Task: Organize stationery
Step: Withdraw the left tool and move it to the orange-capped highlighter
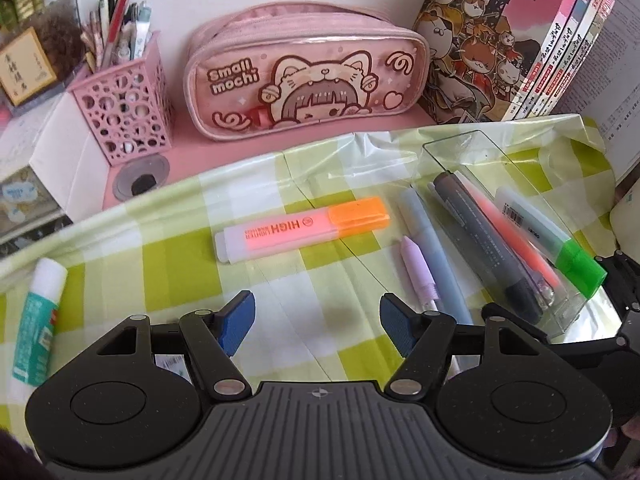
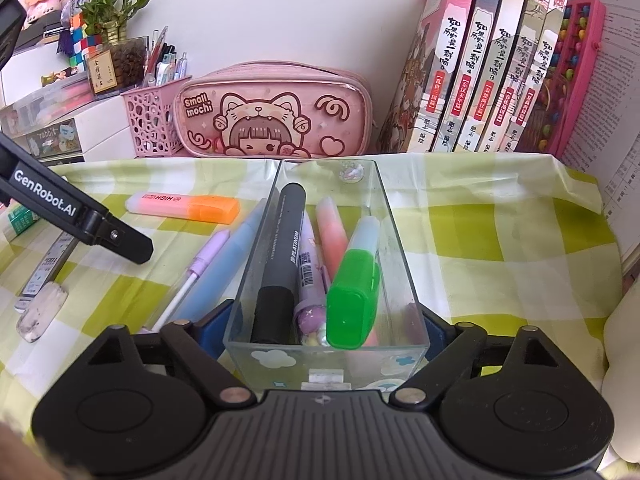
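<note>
A clear plastic box (image 2: 394, 232) sits on the green checked cloth, and my right gripper (image 2: 326, 330) is shut on its near end. The box (image 1: 472, 152) holds a grey marker (image 2: 280, 256), a green-capped highlighter (image 2: 354, 280), a pink pen and a purple pen. My left gripper (image 1: 318, 320) is open and empty above the cloth, just short of an orange highlighter (image 1: 304, 230). A blue pen (image 1: 434, 248) and a lilac pen (image 1: 418, 268) lie between it and the box. A glue stick (image 1: 38, 320) lies at the far left.
A pink pencil case (image 1: 308, 84) and a pink pen holder (image 1: 126, 116) stand at the back by the wall. Books (image 2: 488, 64) lean at the back right. An eraser (image 2: 42, 312) and a correction tape lie at the left in the right wrist view.
</note>
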